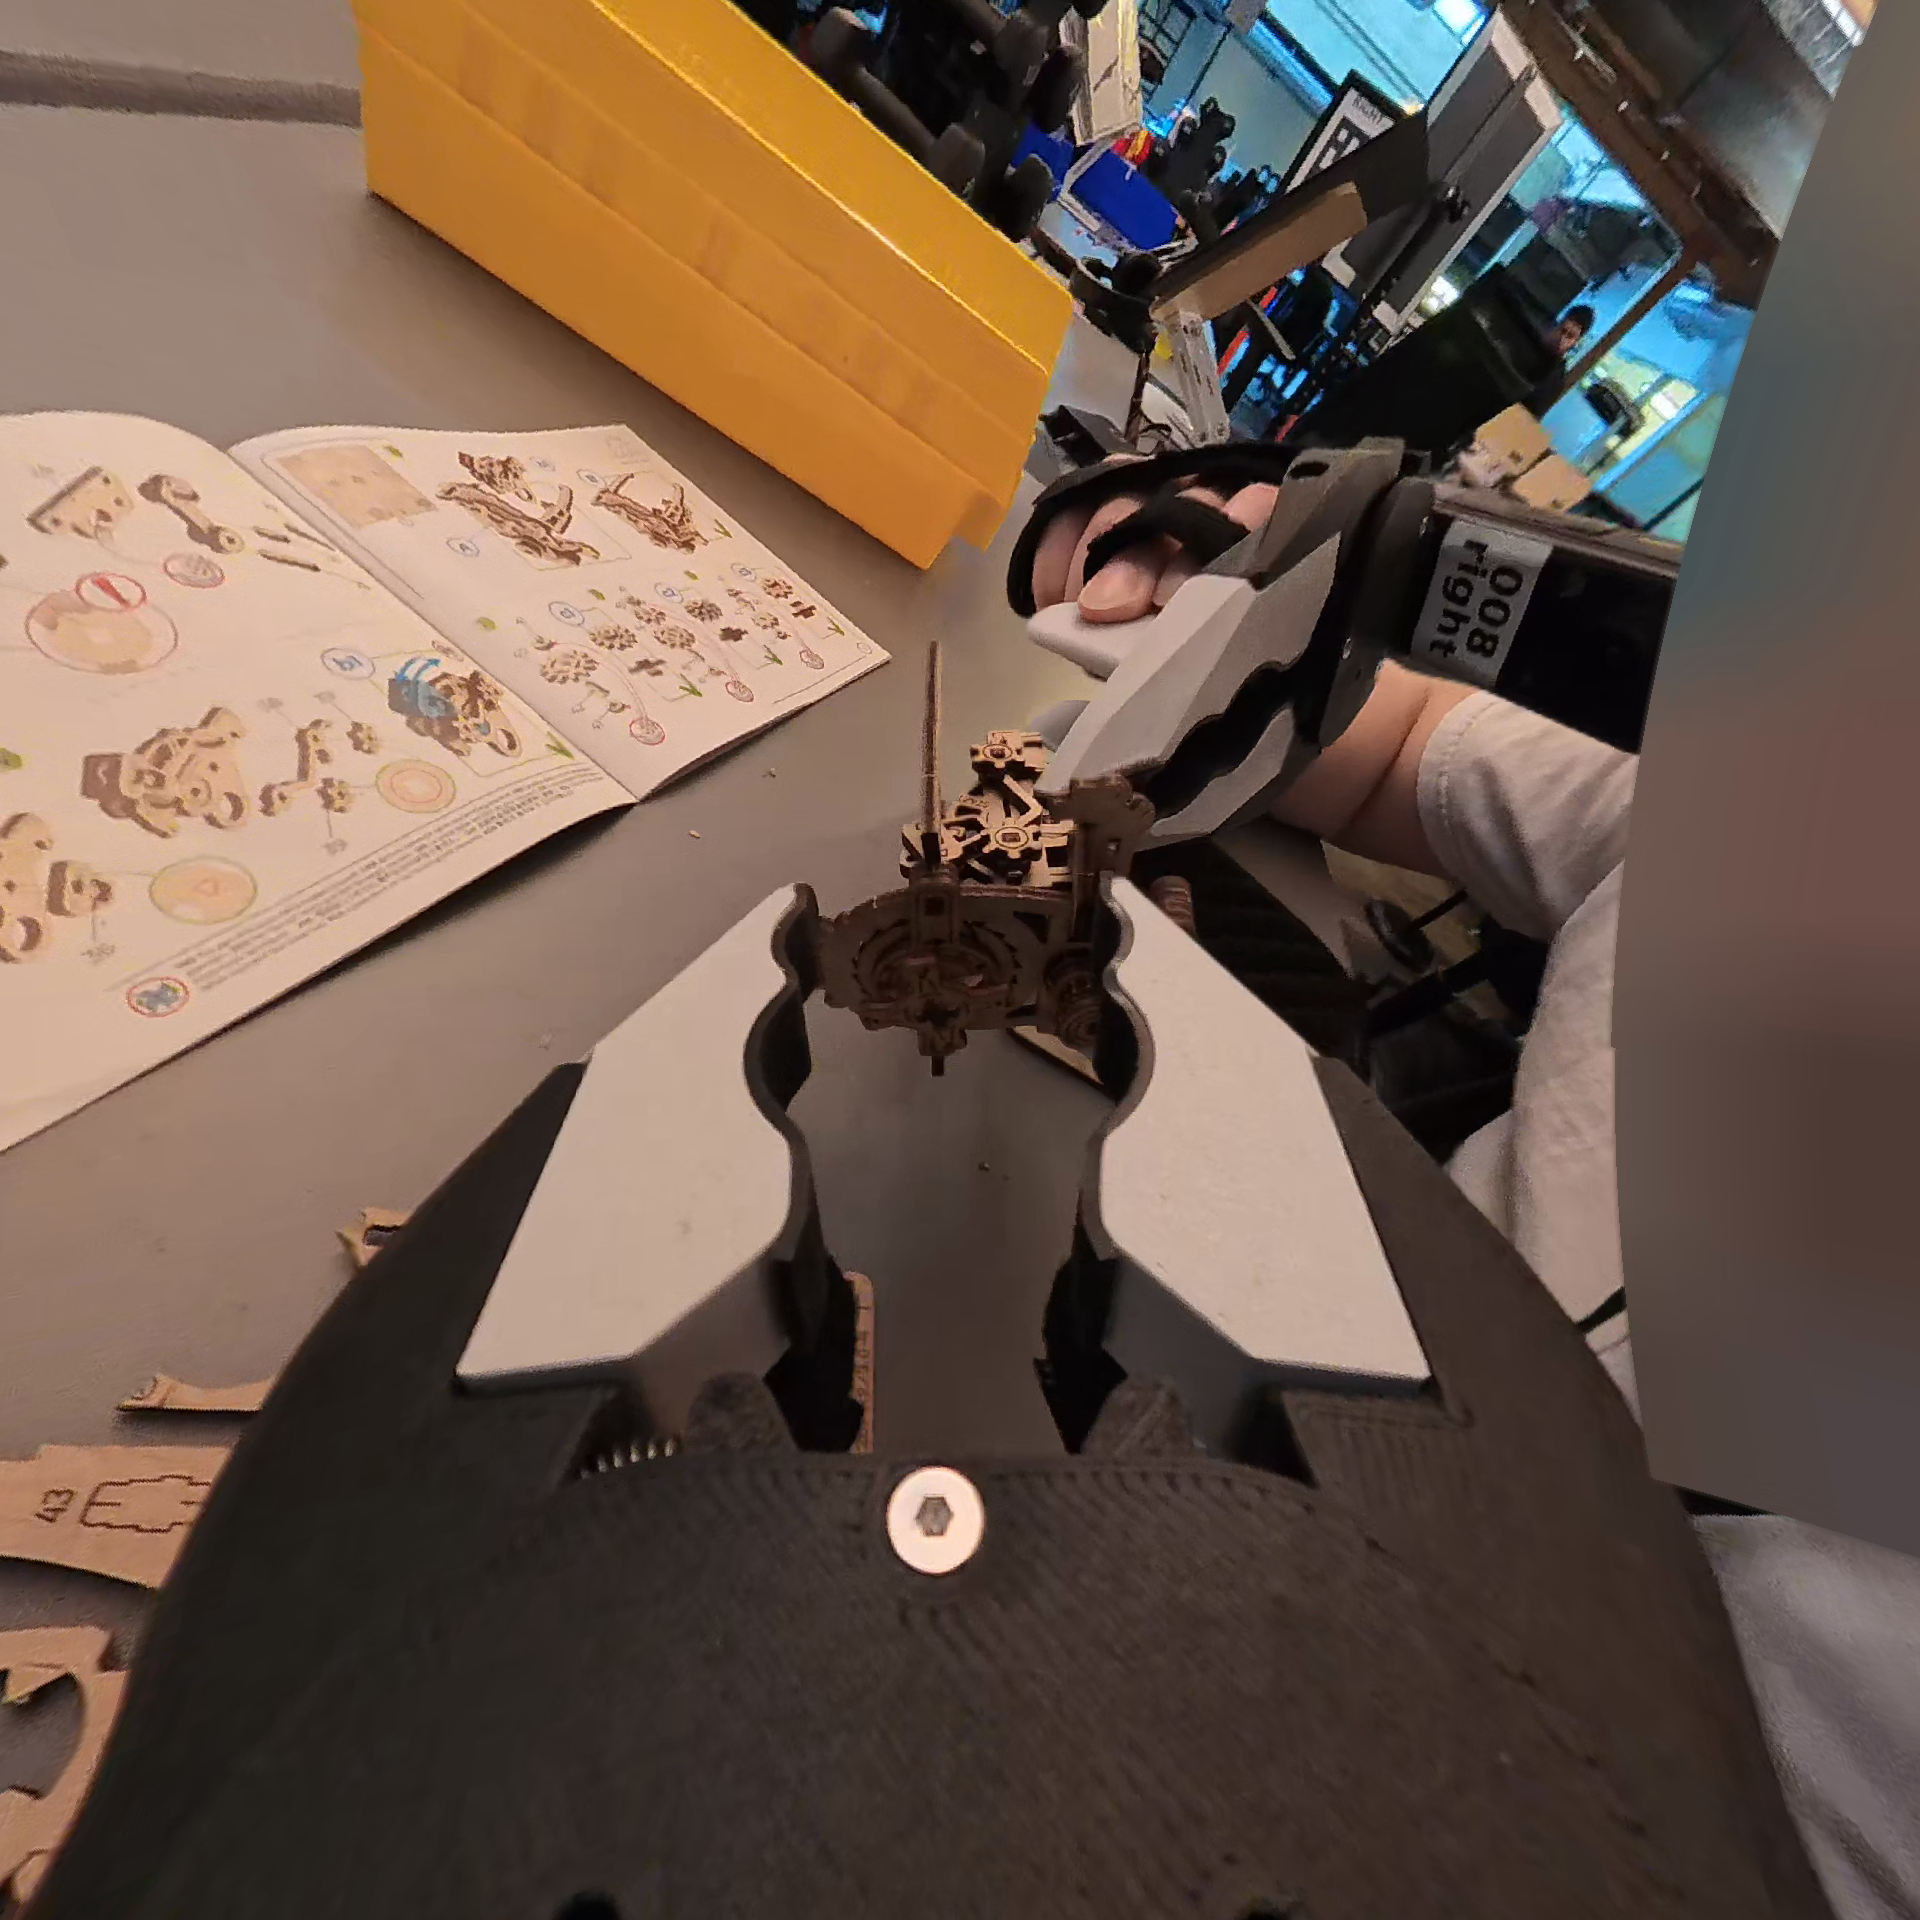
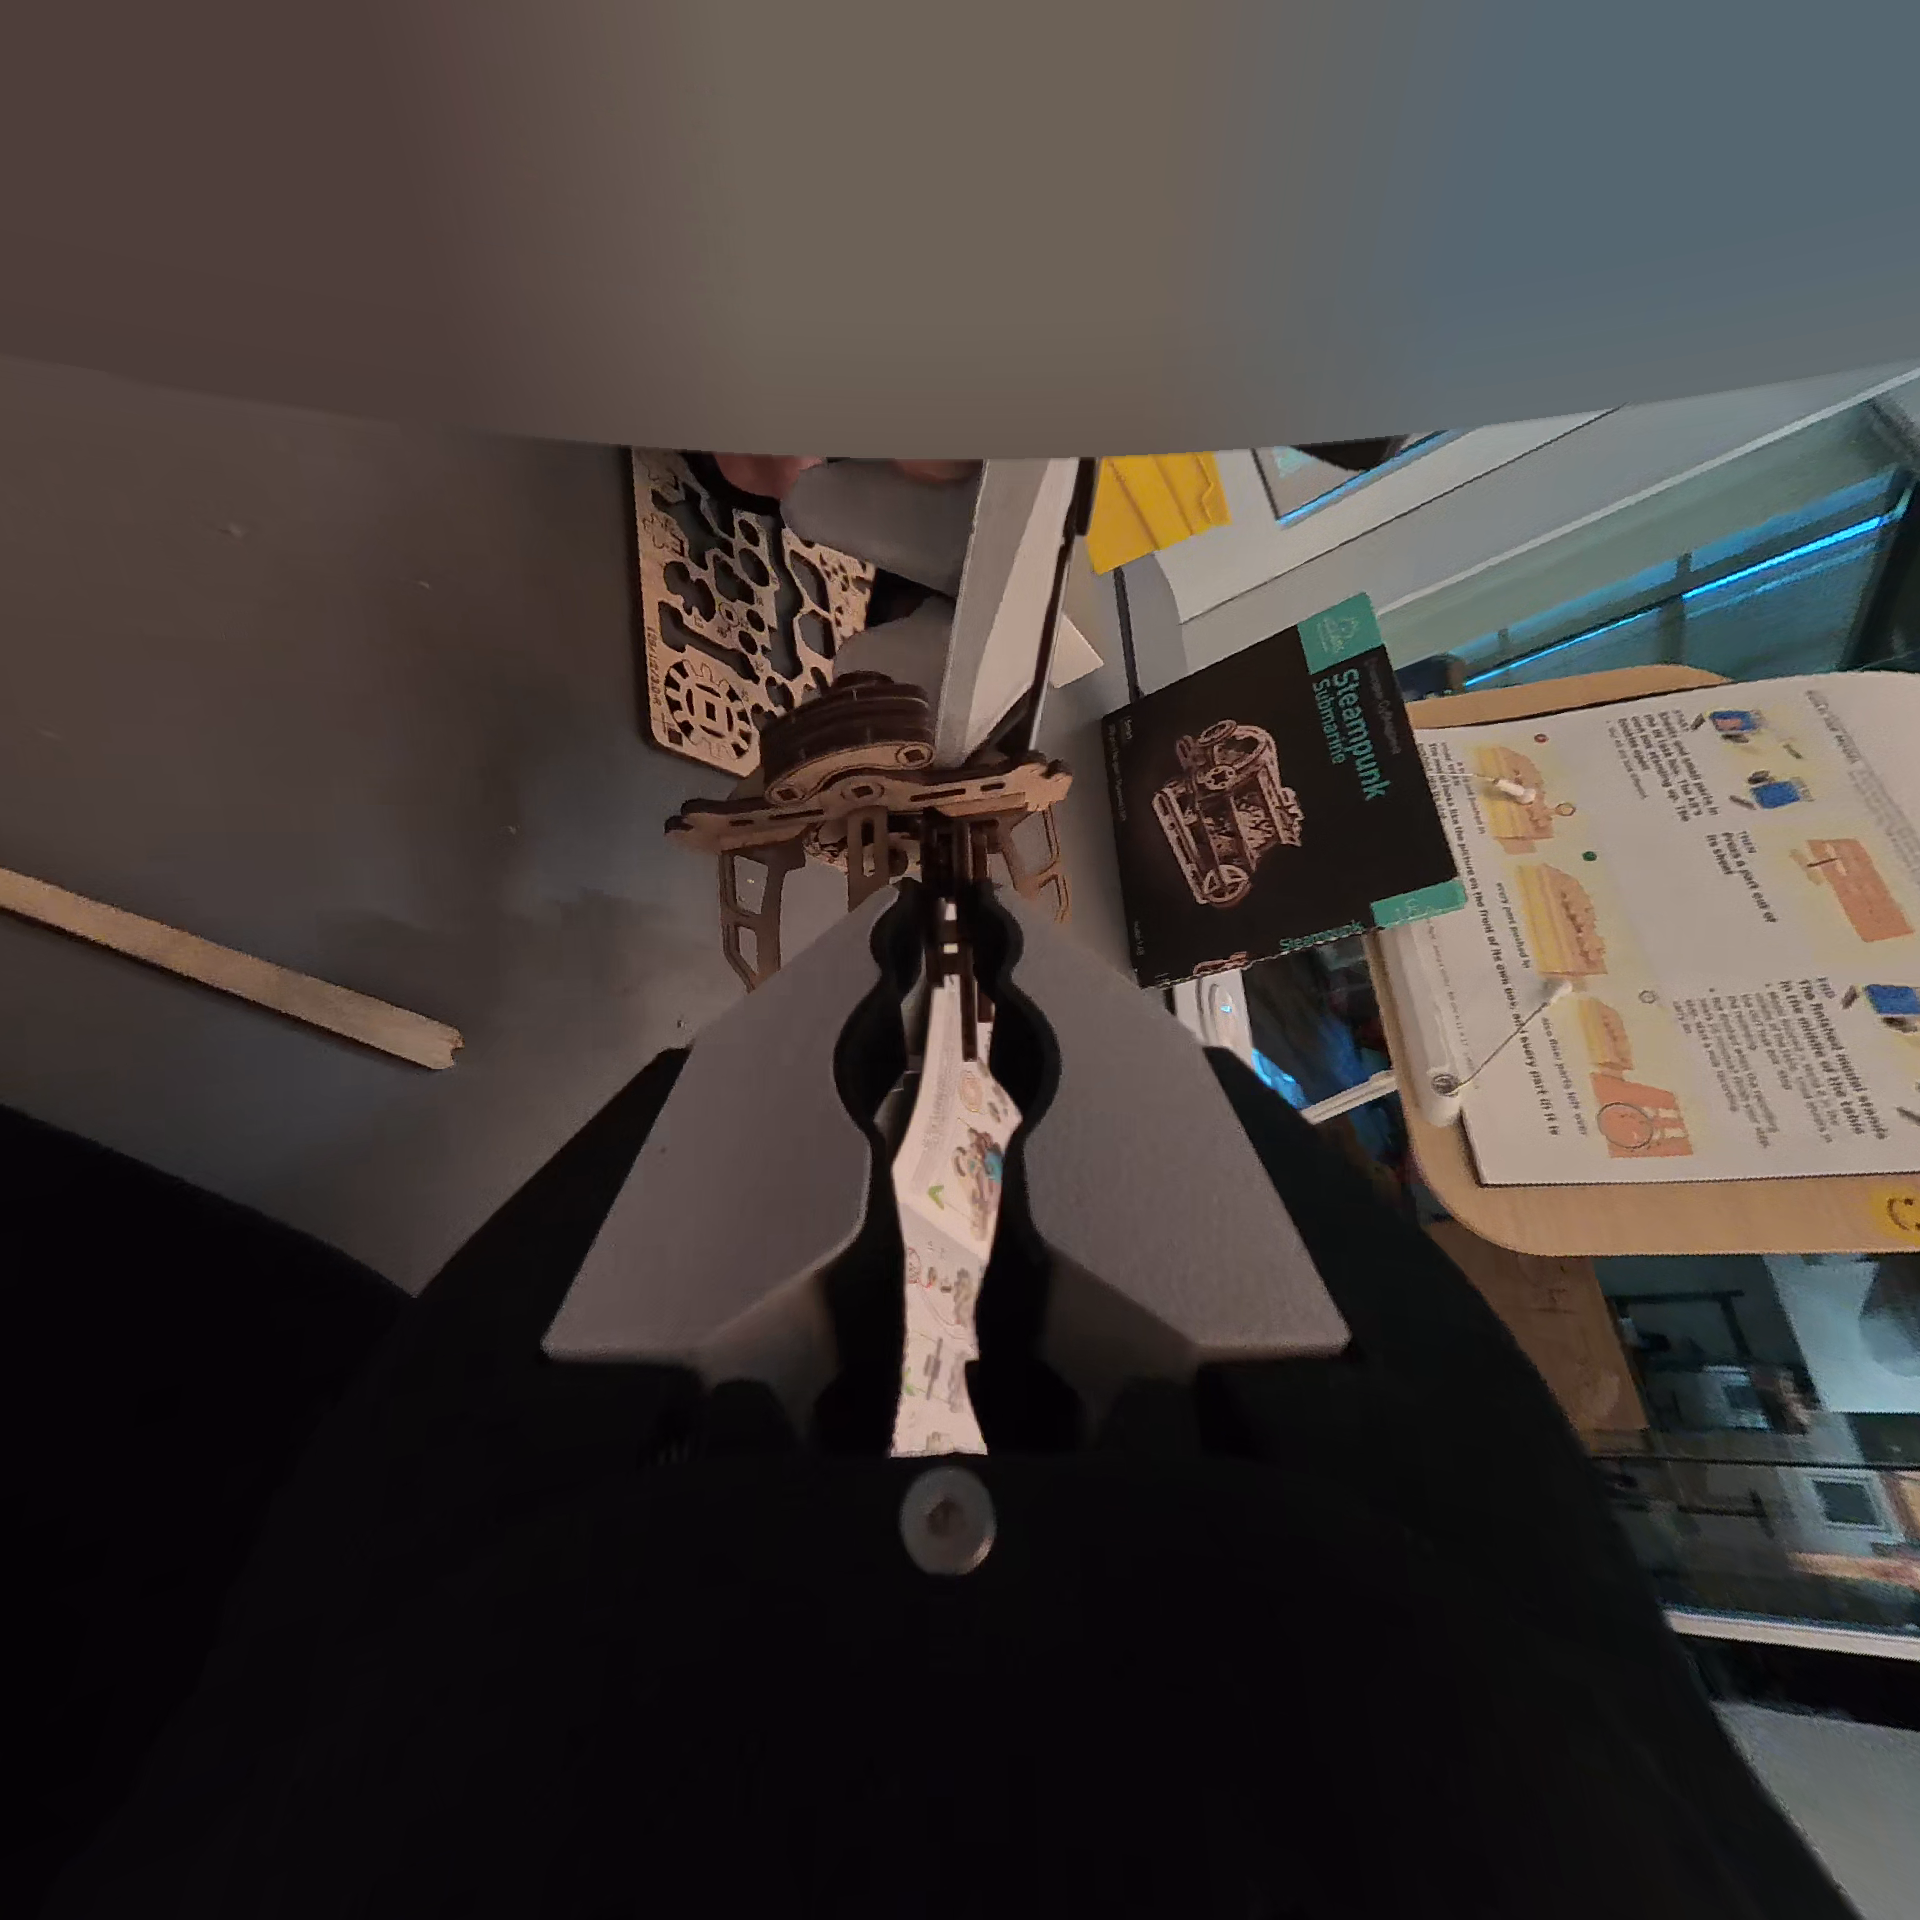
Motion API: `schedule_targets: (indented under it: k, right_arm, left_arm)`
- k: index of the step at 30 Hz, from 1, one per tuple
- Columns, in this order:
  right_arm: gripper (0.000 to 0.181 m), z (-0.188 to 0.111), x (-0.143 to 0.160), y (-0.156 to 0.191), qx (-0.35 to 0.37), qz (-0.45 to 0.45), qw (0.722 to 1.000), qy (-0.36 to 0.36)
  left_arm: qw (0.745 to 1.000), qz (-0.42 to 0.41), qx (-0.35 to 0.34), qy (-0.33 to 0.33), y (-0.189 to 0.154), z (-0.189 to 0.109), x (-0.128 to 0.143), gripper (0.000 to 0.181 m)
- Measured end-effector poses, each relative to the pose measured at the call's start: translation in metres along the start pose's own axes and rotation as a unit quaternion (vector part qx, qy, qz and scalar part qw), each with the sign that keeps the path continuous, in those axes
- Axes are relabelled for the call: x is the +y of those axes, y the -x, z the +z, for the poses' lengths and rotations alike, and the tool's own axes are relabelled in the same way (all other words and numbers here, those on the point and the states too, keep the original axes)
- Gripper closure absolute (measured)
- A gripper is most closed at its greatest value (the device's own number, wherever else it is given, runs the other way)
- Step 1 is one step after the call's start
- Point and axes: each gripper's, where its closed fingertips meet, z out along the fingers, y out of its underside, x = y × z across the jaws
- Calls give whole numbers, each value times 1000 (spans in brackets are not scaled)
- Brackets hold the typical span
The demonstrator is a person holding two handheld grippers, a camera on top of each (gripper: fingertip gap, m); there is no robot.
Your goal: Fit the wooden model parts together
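A small brown wooden model (image 1: 966, 935) with gears and a thin upright rod is gripped at its sides between the grey fingers of my left gripper (image 1: 961, 925), a little above the grey table. My right gripper (image 1: 1086, 805) comes in from the right, held by a person's hand, with its tips closed on a thin wooden part at the model's top right. In the right wrist view, my right gripper (image 2: 948, 906) is shut on a thin slotted piece at the model (image 2: 862, 800). A left finger (image 2: 997, 623) stands behind the model.
An open instruction booklet (image 1: 364, 675) lies at left, with a yellow bin (image 1: 727, 239) behind it. Punched-out wooden sheets (image 1: 94, 1507) lie at lower left, and another sheet (image 2: 727, 623) lies behind the model. A wooden stick (image 2: 229, 966), a dark box (image 2: 1278, 800) and a clipboard (image 2: 1662, 935) lie nearby. My two grippers' fingertips are within a few centimetres of each other.
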Motion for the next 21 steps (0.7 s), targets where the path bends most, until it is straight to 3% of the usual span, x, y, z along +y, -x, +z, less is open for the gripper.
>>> schedule_targets:
  k: [5, 8, 12, 21]
  right_arm:
    - [173, -2, -5, -1, 29, -54, 998, 0]
    - [174, -2, -5, 1, 36, -86, 996, 6]
    - [174, -6, -10, -4, 66, -111, 992, -2]
    - [174, -9, -19, -4, 45, -69, 996, -29]
  left_arm:
    - [999, 41, -1, -10, -7, 0, -3, 130]
    - [998, 61, 11, -7, -16, 2, -3, 145]
    - [995, 97, 0, -22, -22, 0, -9, 146]
    - [988, 155, -4, 1, -31, -2, -5, 144]
